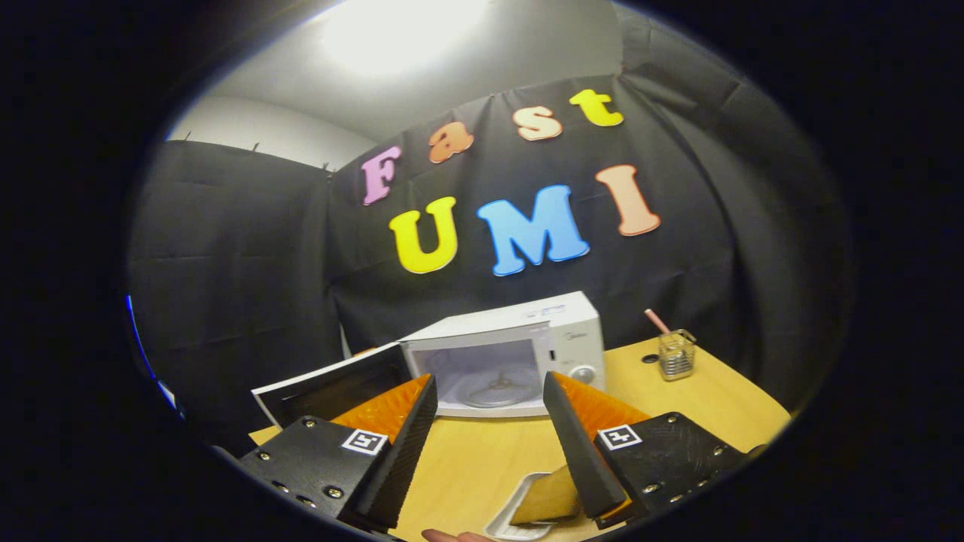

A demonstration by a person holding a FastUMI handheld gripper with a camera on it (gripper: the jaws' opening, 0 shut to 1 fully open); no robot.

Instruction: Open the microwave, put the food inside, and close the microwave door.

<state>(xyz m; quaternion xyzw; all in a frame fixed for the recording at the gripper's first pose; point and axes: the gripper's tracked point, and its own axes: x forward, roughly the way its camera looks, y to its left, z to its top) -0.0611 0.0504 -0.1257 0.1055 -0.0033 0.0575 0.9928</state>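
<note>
The gripper (489, 429) is spread wide and holds nothing; both fingers are clear of every object. The microwave (520, 354) stands on the bench (482, 459) beyond the fingers, its door (335, 391) swung open to the left, exposing the cavity and the turntable (497, 388). The food (546, 498), a pale wedge on a white tray (520, 512), lies on the bench below and just inside the right finger, nearer than the fingertips and well apart from the microwave.

Judged status: door opened; food not yet picked up or loaded.

Hazards from this position:
- The food sits behind the fingertips. Closing without first backing up and descending would grip nothing.
- The right finger overlaps the tray's edge in this view. A careless descent could push or tip the tray.
- The open door stands just beyond the left finger. A wide approach path could strike it.
- A wire basket (675, 355) holding a pink stick stands ahead to the right, clear of the likely path.

Markings: square fiducial tags on both finger mounts. The logo and label on the microwave are too small to read.
</note>
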